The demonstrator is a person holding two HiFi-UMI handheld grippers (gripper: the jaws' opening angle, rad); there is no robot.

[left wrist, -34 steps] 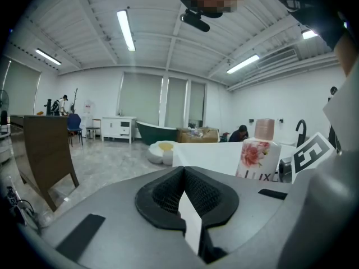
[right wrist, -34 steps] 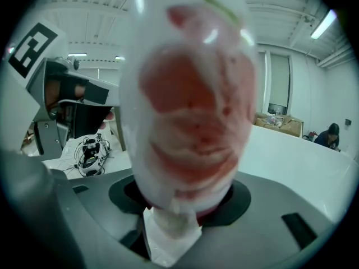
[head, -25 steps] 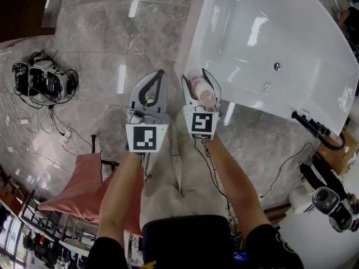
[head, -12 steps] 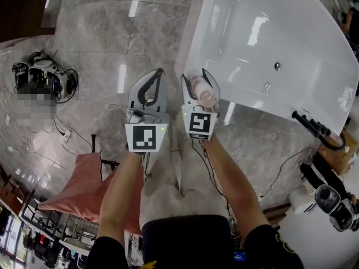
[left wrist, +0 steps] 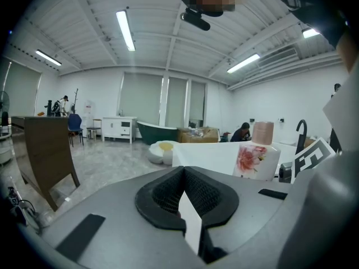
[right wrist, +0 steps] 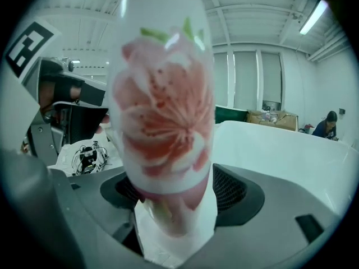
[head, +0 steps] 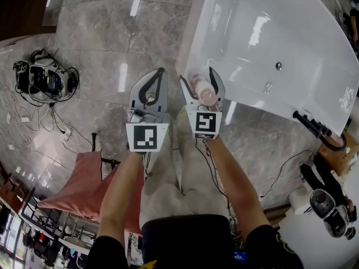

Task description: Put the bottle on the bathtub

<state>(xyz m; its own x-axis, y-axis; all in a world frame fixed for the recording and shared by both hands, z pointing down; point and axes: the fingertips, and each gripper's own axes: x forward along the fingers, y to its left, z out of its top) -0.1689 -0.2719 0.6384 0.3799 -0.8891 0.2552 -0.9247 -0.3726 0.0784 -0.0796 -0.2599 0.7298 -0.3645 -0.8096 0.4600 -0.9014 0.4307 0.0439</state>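
Observation:
A white bottle (head: 202,89) with a pink flower print and a pink cap stands at the near corner of the white bathtub (head: 291,32), on its rim. My right gripper (head: 196,74) is around it with its jaws spread a little wider than the bottle. In the right gripper view the bottle (right wrist: 165,116) fills the middle, with the tub's rim (right wrist: 280,144) behind it. My left gripper (head: 159,73) hangs just left of the tub over the floor, shut with nothing in it. The left gripper view shows the bottle (left wrist: 257,157) to the right.
Grey marble floor (head: 112,32) lies to the left of the tub. A bundle of devices and cables (head: 45,80) sits on the floor at far left. A pink cushioned chair (head: 78,186) stands behind my left arm. A black tap (head: 314,129) is at the tub's right end.
My right gripper has shifted slightly right and its jaws have spread apart around the bottle. The bottle stays at the tub's corner. The left gripper has not moved.

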